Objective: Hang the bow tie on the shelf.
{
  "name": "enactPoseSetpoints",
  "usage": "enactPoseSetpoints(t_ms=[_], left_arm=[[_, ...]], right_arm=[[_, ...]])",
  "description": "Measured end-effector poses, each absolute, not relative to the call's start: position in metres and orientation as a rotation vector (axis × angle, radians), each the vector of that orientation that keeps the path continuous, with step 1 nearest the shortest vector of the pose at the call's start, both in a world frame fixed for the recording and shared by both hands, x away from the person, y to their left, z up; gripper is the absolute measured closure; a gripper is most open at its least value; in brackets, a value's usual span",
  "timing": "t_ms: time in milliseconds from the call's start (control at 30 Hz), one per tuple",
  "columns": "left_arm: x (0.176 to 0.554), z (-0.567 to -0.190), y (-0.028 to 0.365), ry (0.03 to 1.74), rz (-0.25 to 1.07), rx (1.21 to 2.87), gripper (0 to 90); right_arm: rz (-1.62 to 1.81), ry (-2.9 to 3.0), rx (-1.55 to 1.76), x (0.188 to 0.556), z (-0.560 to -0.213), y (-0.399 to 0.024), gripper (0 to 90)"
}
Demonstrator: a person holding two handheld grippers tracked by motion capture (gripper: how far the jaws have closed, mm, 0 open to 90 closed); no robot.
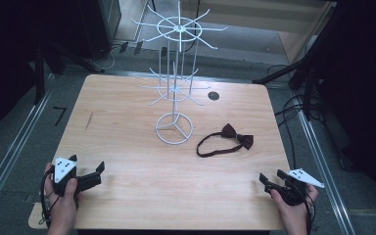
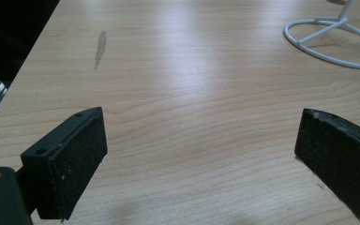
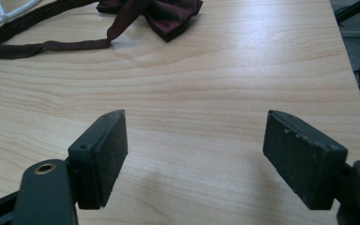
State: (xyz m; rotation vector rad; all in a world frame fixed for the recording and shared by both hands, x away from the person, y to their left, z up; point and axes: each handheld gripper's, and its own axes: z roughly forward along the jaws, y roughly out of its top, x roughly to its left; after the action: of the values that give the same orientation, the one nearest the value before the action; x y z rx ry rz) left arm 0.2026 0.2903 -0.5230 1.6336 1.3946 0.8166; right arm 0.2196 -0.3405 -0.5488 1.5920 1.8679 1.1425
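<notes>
1. Your work looks not yet begun; the burgundy bow tie lies flat on the desk, its strap looped out beside it, just right of the white wire display rack and apart from its ring base; none of the rack's arms carries anything.

2. Your left hand-held gripper rests at the near left corner of the desk, jaws spread wide with bare wood between them; your right hand-held gripper sits at the near right corner, jaws likewise spread and holding nothing; it is the nearer of the 2 to the bow tie, though well apart from it.

3. Judging from this, everything is left: reach the bow tie, grip it, lift it and, most likely, hang it on a rack arm.

4. The high view gives you the whole rack with its 2 tiers of arms; the right gripper view shows the knot and the strap's fold close up; the left gripper view picks up a grey scuff mark and a bit of the rack's base.
</notes>
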Motion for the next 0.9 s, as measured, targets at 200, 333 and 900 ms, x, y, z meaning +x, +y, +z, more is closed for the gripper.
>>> enactPoseSetpoints(t_ms=[200,333,900], left_arm=[[0.201,-0.523,0.290,1.374,0.816,1.650,3.1],[0.199,-0.523,0.290,1.368,0.815,1.646,3.1],[0.199,-0.523,0.287,1.360,0.818,1.675,3.9]], right_arm=[[1.125,1.926,1.548,0.229,-0.545,-0.329,20.5],[1.069,2.000,1.473,0.238,-0.532,-0.315,18.6],[0.846,2.279,1.348,0.311,-0.493,-0.250,13.5]])
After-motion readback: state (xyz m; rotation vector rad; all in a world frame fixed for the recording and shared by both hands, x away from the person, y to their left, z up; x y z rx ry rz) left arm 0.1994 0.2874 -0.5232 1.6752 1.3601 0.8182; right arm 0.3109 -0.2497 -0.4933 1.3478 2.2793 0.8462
